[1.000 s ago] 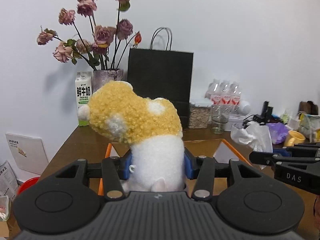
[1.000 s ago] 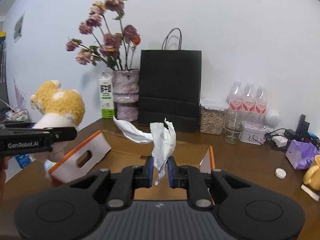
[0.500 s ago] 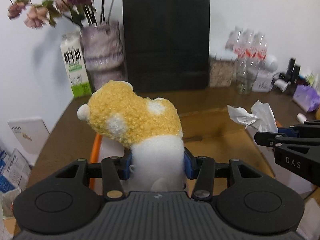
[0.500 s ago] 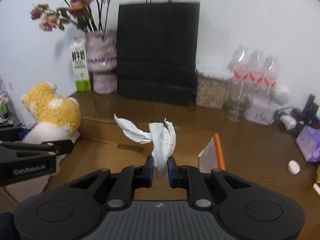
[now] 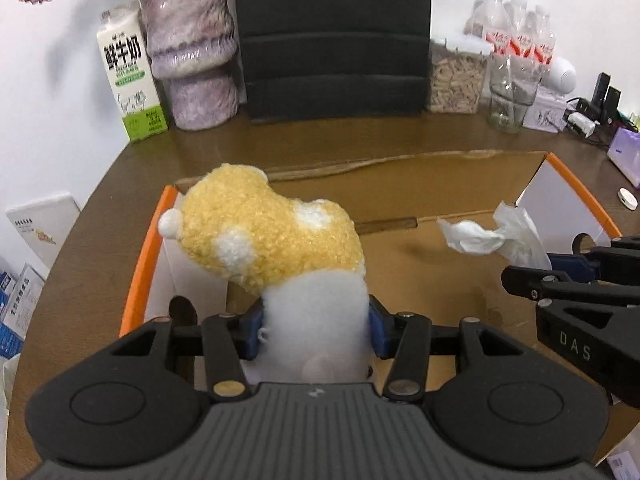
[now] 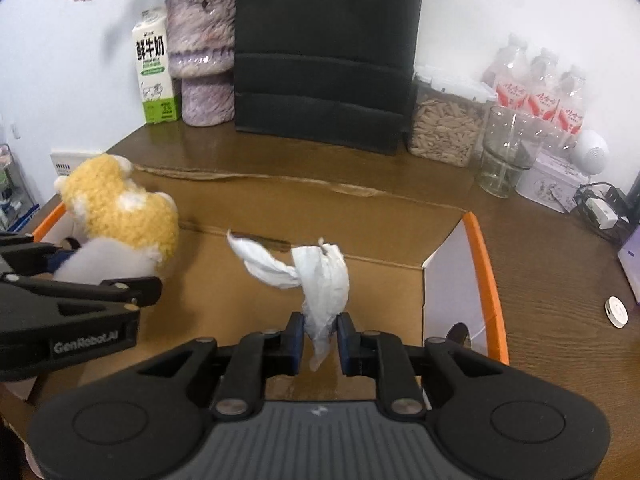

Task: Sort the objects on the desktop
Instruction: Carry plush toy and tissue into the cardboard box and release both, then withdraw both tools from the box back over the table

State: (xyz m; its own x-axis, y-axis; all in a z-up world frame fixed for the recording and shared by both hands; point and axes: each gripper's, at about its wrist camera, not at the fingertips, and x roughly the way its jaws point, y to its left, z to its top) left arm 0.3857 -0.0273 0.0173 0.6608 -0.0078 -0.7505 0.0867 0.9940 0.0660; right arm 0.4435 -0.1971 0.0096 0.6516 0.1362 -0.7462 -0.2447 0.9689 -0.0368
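The left gripper (image 5: 316, 330) is over the left end of an open cardboard box (image 5: 568, 184) with orange-edged flaps, and its blue pads (image 5: 253, 330) press on the white body of a plush toy (image 5: 272, 240) whose yellow, white-spotted head sticks up above them; its jaws are easing apart at this moment, yet the toy is still caught between them. The right gripper (image 6: 318, 338) hangs over the right part of the same box, with a crumpled white tissue (image 6: 320, 280) standing up between its pads (image 6: 294, 338). Its jaws are opening too, and in the right wrist view a gap shows on both sides of the tissue's lower end, so the pads no longer squeeze it. The box sits on a brown wooden table (image 5: 320, 140). Along the wall behind it stand a milk carton (image 5: 132, 76), a mottled purple vase (image 5: 192, 48) with dried flowers, a black paper bag (image 5: 332, 36), a clear jar of seeds (image 5: 456, 80), an empty glass (image 5: 510, 96) and some small water bottles (image 5: 516, 28). A small white round cap (image 6: 618, 312) lies on the table to the right of the box.
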